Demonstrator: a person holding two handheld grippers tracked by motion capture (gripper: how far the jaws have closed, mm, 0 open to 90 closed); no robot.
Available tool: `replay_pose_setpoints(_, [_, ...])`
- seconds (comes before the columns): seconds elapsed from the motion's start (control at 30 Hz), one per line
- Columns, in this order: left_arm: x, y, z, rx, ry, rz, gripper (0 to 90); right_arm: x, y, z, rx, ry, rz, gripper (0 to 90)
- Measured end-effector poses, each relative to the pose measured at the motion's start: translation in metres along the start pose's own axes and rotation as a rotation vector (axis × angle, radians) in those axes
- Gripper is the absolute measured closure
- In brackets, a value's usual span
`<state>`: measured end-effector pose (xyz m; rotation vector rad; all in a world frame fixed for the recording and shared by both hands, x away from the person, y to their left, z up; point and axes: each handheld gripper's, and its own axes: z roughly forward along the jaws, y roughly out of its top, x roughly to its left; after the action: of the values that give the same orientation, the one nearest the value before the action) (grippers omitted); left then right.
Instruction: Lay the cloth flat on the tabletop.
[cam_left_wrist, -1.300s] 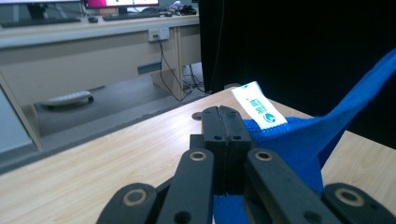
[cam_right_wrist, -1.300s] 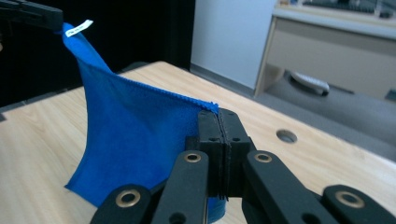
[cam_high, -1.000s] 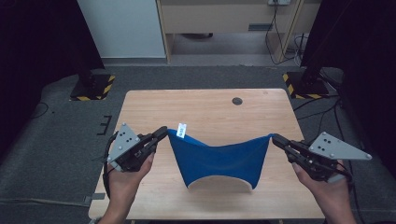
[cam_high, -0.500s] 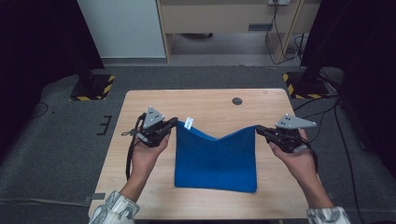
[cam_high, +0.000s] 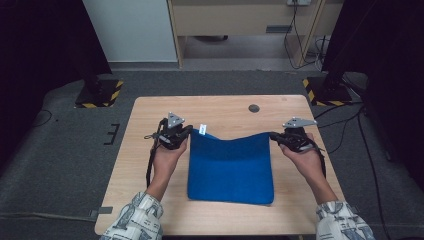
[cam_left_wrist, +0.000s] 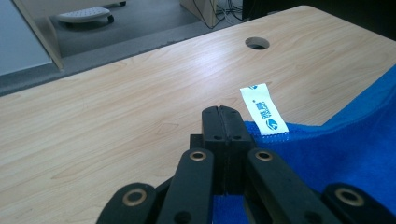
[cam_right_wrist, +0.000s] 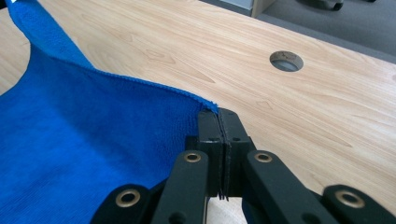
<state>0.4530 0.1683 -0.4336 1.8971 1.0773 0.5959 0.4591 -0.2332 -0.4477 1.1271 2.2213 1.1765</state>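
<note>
A blue cloth (cam_high: 231, 167) lies spread on the wooden table (cam_high: 220, 107), its near part flat and its far edge sagging between the two grippers. My left gripper (cam_high: 189, 131) is shut on the cloth's far left corner (cam_left_wrist: 261, 133), where a white label (cam_left_wrist: 261, 109) sticks out. My right gripper (cam_high: 273, 135) is shut on the far right corner (cam_right_wrist: 205, 105). In both gripper views the black jaws are pressed together on the blue fabric (cam_right_wrist: 84, 140).
A round cable hole (cam_high: 254, 108) sits in the table's far right part, also seen as the hole (cam_left_wrist: 257, 43) and the hole (cam_right_wrist: 286, 61). Grey carpet surrounds the table, with black stands on striped bases (cam_high: 97, 95) at both far corners and a wooden cabinet (cam_high: 240, 20) behind.
Both grippers have moved forward, away from the person, and inward, carrying the cloth's corners. The cloth, folded and hanging before, now lies spread flat over the table.
</note>
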Motion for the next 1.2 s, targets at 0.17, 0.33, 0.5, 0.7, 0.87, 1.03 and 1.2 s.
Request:
replay_pose_setpoints(0.17, [0.004,-0.007,0.007,0.01,-0.005,-0.005,90.0,-0.001,0.002,0.011,0.013,-0.003,0.003,89.3])
replay_pose_setpoints(0.33, [0.008,-0.011,0.014,0.011,-0.005,-0.016,90.0,-0.001,0.005,0.023,0.028,-0.009,0.005,89.3])
replay_pose_setpoints(0.5, [0.014,-0.014,0.021,0.011,0.002,-0.019,90.0,-0.008,0.006,0.037,0.058,-0.027,0.037,89.3])
replay_pose_setpoints(0.7, [0.02,-0.018,0.029,-0.009,-0.001,-0.042,90.0,-0.014,0.004,0.046,0.072,-0.041,0.072,89.3])
replay_pose_setpoints(0.87, [0.022,-0.021,0.035,-0.029,0.0,-0.037,90.0,-0.018,0.003,0.053,0.083,-0.047,0.085,89.1])
replay_pose_setpoints(1.03, [0.025,-0.023,0.041,-0.076,-0.003,-0.061,88.8,-0.02,0.005,0.056,0.083,-0.062,0.088,80.0])
replay_pose_setpoints(1.2, [0.027,-0.023,0.043,-0.115,0.032,-0.112,51.4,-0.021,0.007,0.058,0.053,-0.109,0.118,42.1])
